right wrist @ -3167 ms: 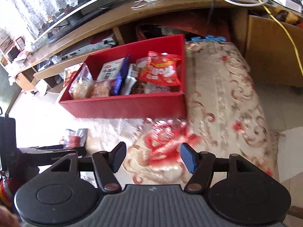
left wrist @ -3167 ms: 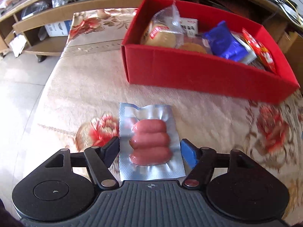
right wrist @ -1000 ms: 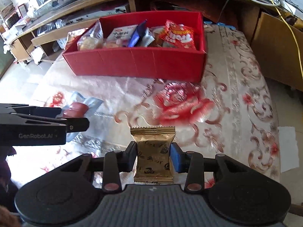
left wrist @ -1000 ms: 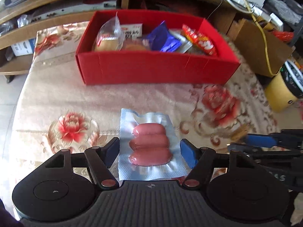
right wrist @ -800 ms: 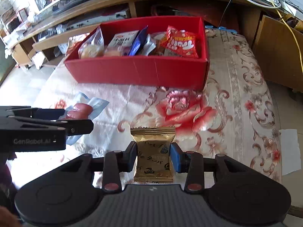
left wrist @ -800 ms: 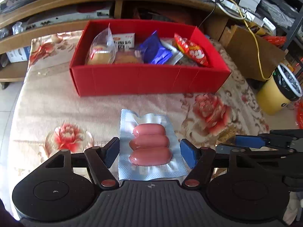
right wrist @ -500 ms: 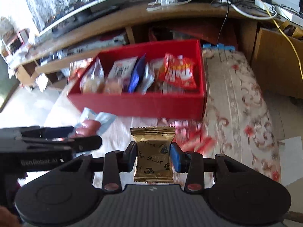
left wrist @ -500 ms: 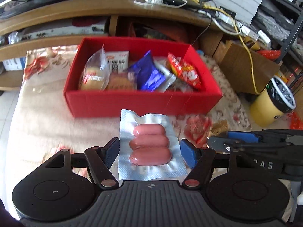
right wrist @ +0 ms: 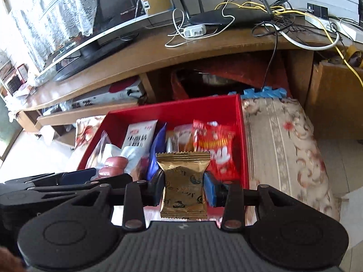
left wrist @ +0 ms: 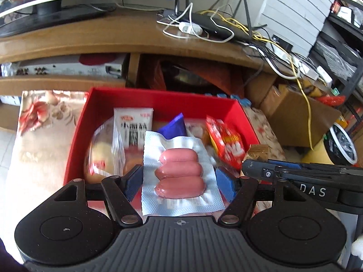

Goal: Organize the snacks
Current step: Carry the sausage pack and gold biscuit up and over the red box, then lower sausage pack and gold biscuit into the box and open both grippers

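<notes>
Gripping a flat silver vacuum pack of three pink sausages [left wrist: 180,174] by its two side edges, the left tongs [left wrist: 180,180] stand about half open, their blue pads pressed against the foil, and the pack hangs over the open red cardboard box [left wrist: 78,136]. The right tongs [right wrist: 183,185] are nearly closed on a small gold foil snack packet [right wrist: 183,185] with crimped ends, clamped across its middle and held upright above the near right part of the same box. In the left wrist view the right tongs come in from the right edge just beside the sausage pack, with a corner of the gold packet showing at their tip; in the right wrist view the left tongs reach in from the left, with the sausages over the box's left half. The box sits on a bench covered with a cream cloth with red flowers [right wrist: 279,136], and it already holds a clear bag with a bun [left wrist: 102,151] at the left, a white packet with dark print [left wrist: 133,124], a blue-purple wrapper [left wrist: 173,127] standing on edge and a red crisp bag with white lettering [left wrist: 226,142] at the right. Behind the box is a low wooden TV stand [left wrist: 113,38] carrying a black router with aerials [right wrist: 229,18] and tangled white and yellow cables.
</notes>
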{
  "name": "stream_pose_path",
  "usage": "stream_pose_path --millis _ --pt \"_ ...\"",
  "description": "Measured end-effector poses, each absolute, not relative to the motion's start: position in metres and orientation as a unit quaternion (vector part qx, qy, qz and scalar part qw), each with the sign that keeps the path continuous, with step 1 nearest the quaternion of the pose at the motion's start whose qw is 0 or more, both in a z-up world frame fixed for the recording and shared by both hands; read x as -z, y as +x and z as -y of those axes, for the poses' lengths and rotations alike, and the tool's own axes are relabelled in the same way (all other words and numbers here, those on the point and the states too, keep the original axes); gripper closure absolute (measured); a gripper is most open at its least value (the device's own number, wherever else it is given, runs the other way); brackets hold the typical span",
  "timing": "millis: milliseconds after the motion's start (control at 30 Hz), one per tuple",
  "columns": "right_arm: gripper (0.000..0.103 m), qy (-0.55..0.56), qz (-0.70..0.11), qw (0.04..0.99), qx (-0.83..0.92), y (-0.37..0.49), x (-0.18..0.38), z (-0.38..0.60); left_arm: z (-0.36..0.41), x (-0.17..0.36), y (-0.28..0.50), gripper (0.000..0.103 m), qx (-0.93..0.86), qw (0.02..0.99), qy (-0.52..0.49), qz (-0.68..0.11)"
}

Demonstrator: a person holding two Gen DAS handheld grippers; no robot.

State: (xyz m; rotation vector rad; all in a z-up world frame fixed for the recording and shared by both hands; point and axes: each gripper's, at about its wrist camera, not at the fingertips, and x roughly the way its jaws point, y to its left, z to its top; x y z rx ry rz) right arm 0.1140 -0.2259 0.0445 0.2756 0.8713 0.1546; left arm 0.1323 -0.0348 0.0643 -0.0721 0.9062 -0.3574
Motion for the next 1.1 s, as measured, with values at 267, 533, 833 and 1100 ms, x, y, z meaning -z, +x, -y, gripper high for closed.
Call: stream_pose_path --millis 267,533,833,1100 --pt "0.069 0.139 -0.424 0.892 -0.068 0.155 -0.033 0.226 0.034 -0.052 0.168 0.028 0.151 0.885 -0.036 -0.44" --pt "0.069 0.139 -0.428 0.891 -0.062 0.173 -0.022 0.224 0.034 -0.037 0.186 0.028 0.138 0.881 -0.037 -0.45" --pt "0.067 0.147 -0.422 0.893 -0.06 0.173 -0.026 0.228 0.037 -0.04 0.185 0.025 0.131 0.887 -0.02 -0.443" --pt "0.063 0.142 -0.422 0.894 -0.047 0.167 -0.028 0.228 0.036 -0.048 0.177 0.019 0.129 0.894 -0.011 -0.43"
